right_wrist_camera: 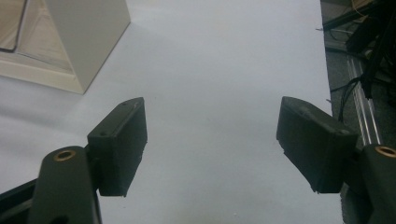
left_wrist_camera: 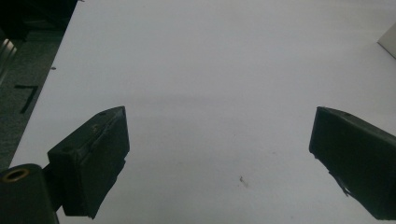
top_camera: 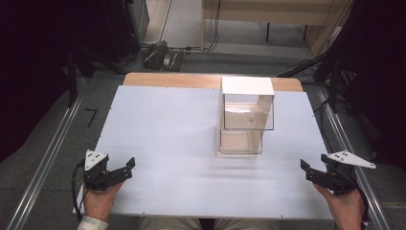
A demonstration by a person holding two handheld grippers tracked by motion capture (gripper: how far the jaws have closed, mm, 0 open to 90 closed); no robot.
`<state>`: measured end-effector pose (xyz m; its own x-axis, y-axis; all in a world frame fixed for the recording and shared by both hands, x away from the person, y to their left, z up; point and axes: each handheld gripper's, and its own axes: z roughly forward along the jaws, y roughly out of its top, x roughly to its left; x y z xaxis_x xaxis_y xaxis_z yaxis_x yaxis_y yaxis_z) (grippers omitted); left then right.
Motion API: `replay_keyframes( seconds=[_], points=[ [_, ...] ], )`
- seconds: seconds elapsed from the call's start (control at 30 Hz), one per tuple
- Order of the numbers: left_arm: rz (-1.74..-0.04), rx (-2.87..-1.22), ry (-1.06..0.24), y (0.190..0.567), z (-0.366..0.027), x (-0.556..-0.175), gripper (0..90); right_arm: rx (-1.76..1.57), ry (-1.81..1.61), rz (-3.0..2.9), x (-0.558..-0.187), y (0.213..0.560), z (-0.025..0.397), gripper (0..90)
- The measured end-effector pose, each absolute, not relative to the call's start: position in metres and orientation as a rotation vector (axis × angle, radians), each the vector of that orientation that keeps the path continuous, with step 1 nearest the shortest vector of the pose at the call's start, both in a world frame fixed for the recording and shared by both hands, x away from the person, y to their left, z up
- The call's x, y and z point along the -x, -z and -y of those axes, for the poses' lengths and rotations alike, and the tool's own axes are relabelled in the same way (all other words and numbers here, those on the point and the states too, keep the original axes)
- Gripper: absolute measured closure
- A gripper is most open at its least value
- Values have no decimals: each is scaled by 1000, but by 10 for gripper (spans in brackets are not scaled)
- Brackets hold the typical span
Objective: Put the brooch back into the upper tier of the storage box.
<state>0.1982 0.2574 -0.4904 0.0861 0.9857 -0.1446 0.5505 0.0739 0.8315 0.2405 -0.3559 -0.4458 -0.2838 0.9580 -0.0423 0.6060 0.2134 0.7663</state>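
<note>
A white box with clear walls [top_camera: 247, 117] stands right of centre on the white tabletop [top_camera: 163, 139], towards its far edge. My left gripper [top_camera: 125, 170] rests at the near left corner, open, jaws pointing right. In the left gripper view its jaws [left_wrist_camera: 219, 116] stand wide apart over bare tabletop, and a corner of the box [left_wrist_camera: 390, 39] shows at the right edge. My right gripper [top_camera: 309, 172] sits at the near right corner, open, pointing left. The right gripper view has its jaws [right_wrist_camera: 212, 105] spread over the tabletop, with the box's white side [right_wrist_camera: 88, 37] at upper left.
A strip of wooden table edge [top_camera: 167, 79] shows behind the white top. Metal rails [top_camera: 48, 158] run along the floor on both sides. Cables and a power strip [top_camera: 160, 55] lie on the floor beyond the table. A black mark [top_camera: 91, 116] is on the left floor.
</note>
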Motion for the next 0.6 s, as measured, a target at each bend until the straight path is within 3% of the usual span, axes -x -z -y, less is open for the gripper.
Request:
replay_keyframes(
  seconds=[0.43,0.6],
  points=[
    [-1565,-1578,-698,491,-257,-198,62,-1469,-834,-1947,-247,453,366,229],
    [-1565,-1579,-699,491,-257,-198,62,-1471,-828,-1940,-249,456,367,183]
  ],
)
